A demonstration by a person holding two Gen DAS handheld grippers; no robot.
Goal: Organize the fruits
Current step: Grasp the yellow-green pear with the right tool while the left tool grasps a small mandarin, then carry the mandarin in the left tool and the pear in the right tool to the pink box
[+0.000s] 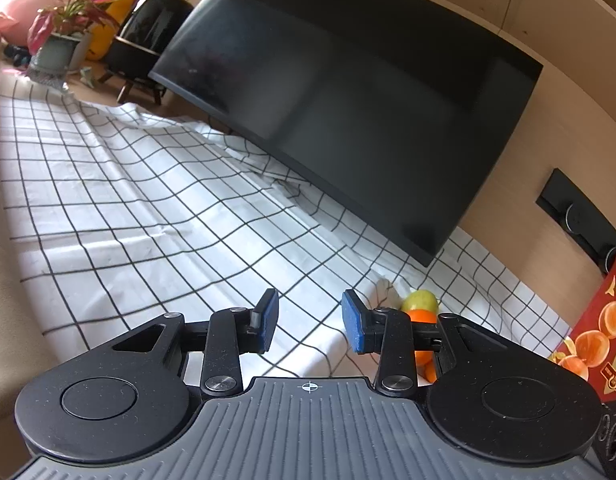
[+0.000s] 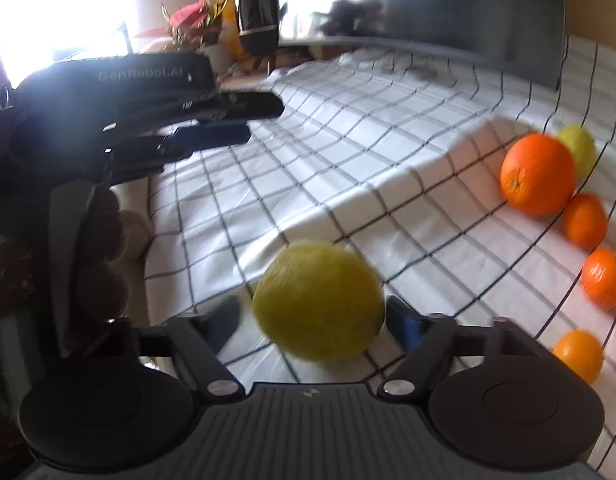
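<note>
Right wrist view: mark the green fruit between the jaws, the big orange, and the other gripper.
green fruit [image 2: 318, 300], right wrist view, middle of its skin
big orange [image 2: 538, 174], right wrist view, centre of its peel
left gripper [image 2: 243, 122], right wrist view, between its fingertips

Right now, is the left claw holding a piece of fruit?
No: in the left wrist view the left claw has only the checked tablecloth showing between its blue pads, nothing gripped.
</note>
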